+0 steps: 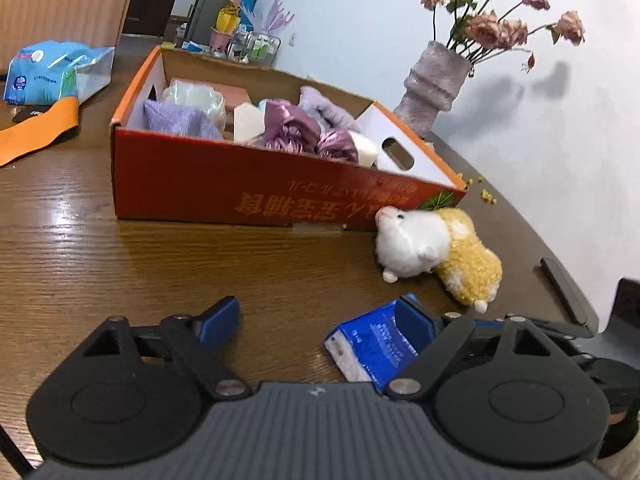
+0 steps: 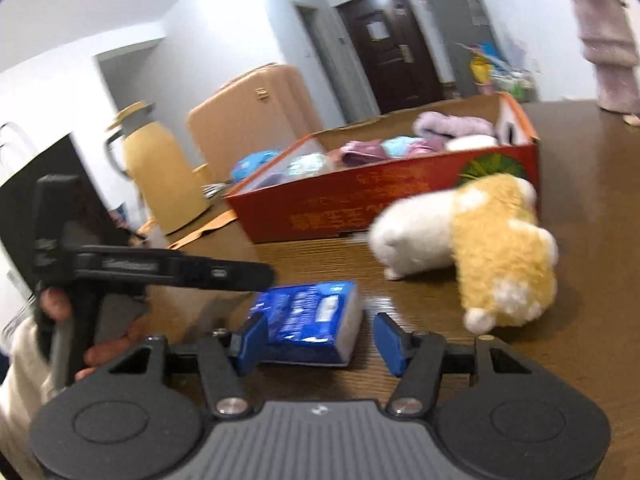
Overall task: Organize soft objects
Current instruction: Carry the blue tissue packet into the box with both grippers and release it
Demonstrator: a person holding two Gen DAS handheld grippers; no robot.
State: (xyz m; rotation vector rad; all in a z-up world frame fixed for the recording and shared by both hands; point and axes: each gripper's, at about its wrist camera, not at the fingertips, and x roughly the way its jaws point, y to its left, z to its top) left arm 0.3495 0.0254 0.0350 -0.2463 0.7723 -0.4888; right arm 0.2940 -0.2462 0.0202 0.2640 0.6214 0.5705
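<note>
With both the left tongs (image 1: 316, 320) and right tongs (image 2: 316, 338) released, the right straddle the blue tissue pack (image 2: 308, 320) lying on the bench (image 1: 120, 260), so the next move is judged to be clenching, then transfer to the red box (image 1: 240, 196).

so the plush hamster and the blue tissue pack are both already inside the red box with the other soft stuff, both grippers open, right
Not quite. The plush hamster and blue tissue pack lie on the table, outside the red box; the left wrist view shows both in front of it. The left gripper and right gripper are open, as you said.
</note>
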